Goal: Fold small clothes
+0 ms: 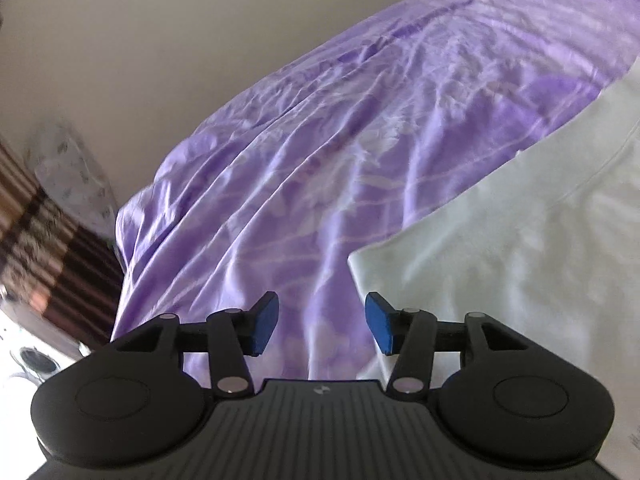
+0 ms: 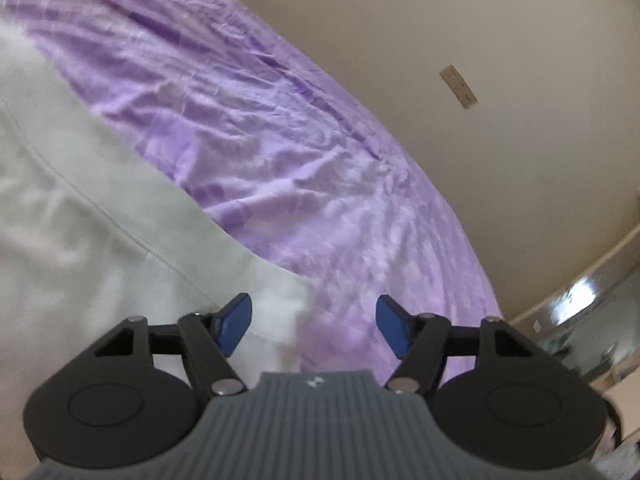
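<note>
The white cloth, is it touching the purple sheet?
Touching. The left wrist view shows the white cloth lying flat on the purple sheet, its edge resting directly on it.

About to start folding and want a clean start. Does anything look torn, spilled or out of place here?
Nothing stands out. The pale garment lies flat on the wrinkled purple sheet, with no visible tear or stain. Both tongs, left and right, are open and empty.

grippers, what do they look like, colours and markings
Both match. The left gripper and right gripper each have a ribbed grey body with a small white logo, flanked by two round black housings. Black linkage arms with silver pivot pins carry blue pads. No cables or sleeves show.
</note>
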`<state>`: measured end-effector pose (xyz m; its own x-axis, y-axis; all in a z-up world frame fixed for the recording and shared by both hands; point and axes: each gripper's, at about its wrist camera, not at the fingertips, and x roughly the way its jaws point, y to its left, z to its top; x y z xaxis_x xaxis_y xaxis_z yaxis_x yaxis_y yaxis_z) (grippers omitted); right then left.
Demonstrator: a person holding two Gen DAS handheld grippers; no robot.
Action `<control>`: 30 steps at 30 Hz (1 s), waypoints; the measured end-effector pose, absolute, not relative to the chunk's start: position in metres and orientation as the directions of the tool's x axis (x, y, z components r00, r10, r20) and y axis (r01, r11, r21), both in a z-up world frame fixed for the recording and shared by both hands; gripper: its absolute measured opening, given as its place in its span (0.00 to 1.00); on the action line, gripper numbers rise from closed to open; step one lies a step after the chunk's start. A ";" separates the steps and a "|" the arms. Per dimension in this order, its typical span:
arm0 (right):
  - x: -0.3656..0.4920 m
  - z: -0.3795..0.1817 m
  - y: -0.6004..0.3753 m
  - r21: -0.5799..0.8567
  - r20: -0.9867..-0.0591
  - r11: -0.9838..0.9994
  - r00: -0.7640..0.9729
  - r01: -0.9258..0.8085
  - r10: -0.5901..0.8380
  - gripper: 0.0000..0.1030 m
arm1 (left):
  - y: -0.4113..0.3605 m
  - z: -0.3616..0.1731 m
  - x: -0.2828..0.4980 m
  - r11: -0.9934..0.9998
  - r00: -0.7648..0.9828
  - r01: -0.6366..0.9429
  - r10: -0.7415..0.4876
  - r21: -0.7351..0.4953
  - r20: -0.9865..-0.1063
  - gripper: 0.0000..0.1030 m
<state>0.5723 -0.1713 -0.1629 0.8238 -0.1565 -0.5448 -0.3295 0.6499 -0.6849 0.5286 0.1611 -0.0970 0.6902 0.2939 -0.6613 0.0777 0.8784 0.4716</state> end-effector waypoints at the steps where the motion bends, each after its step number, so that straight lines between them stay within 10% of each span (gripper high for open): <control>1: 0.566 -0.156 -0.175 -0.663 -0.562 0.670 0.813 -0.334 -0.150 0.62 | 0.164 -0.090 0.520 0.891 0.679 0.079 0.280 0.448 -0.678 0.57; 14: 0.445 -0.077 -0.247 -0.097 -0.811 0.960 0.580 -0.263 0.076 0.62 | 0.188 -0.043 0.400 1.000 0.572 -0.021 0.024 0.015 -0.820 0.60; 30: 0.372 -0.197 -0.388 0.640 -0.696 0.707 0.619 0.301 0.365 0.62 | 0.241 -0.158 0.328 0.676 0.656 -0.372 -0.293 -0.636 -0.696 0.63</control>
